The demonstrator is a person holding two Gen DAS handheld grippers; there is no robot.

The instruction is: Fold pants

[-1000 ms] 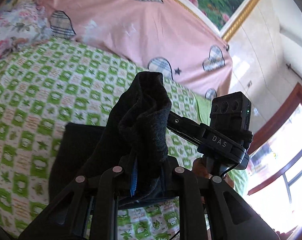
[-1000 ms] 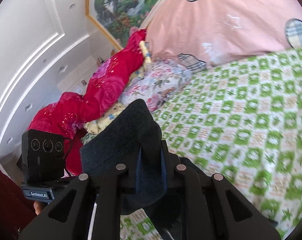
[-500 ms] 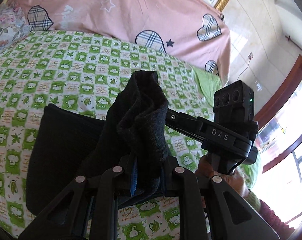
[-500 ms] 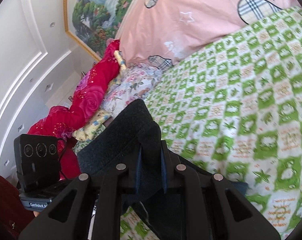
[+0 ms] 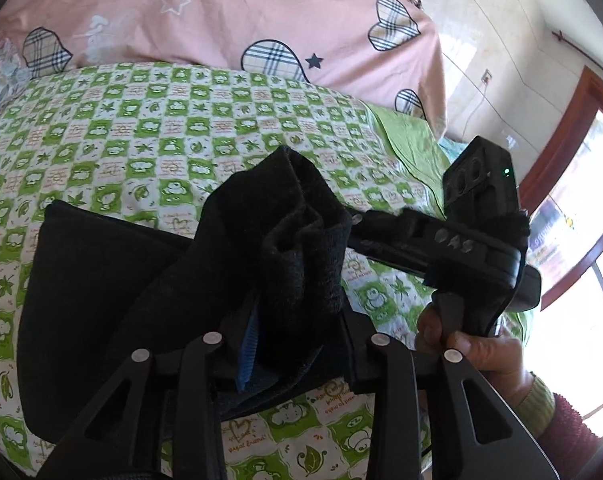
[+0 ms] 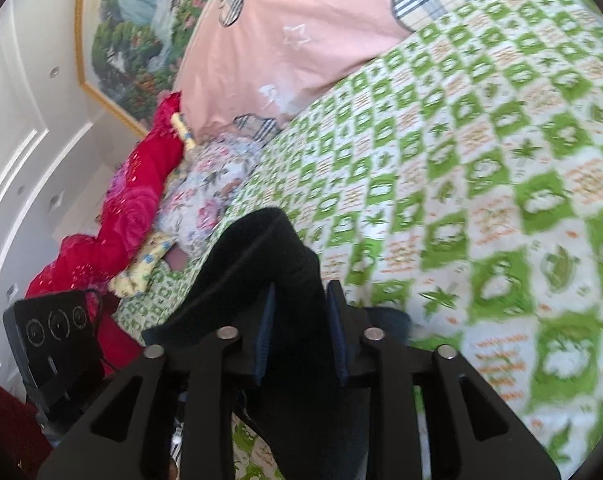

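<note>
Both claws, left claw [image 5: 293, 344] and right claw [image 6: 301, 340], are opening around bunched black pants [image 5: 113, 300], releasing a fold onto the bed [image 5: 181, 120]; next, smooth toward twelve o'clock

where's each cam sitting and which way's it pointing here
Left wrist: on the left gripper, looking forward and down across the checked bedspread toward the pink quilt; its opening jaws have the black pants between them; the right gripper and the hand holding it show.
Right wrist: on the right gripper, facing the bed's other end, with the red blanket and painting; opening jaws, pants between; left gripper's back at lower left.
Shared: pants, bedspread, quilt.
</note>
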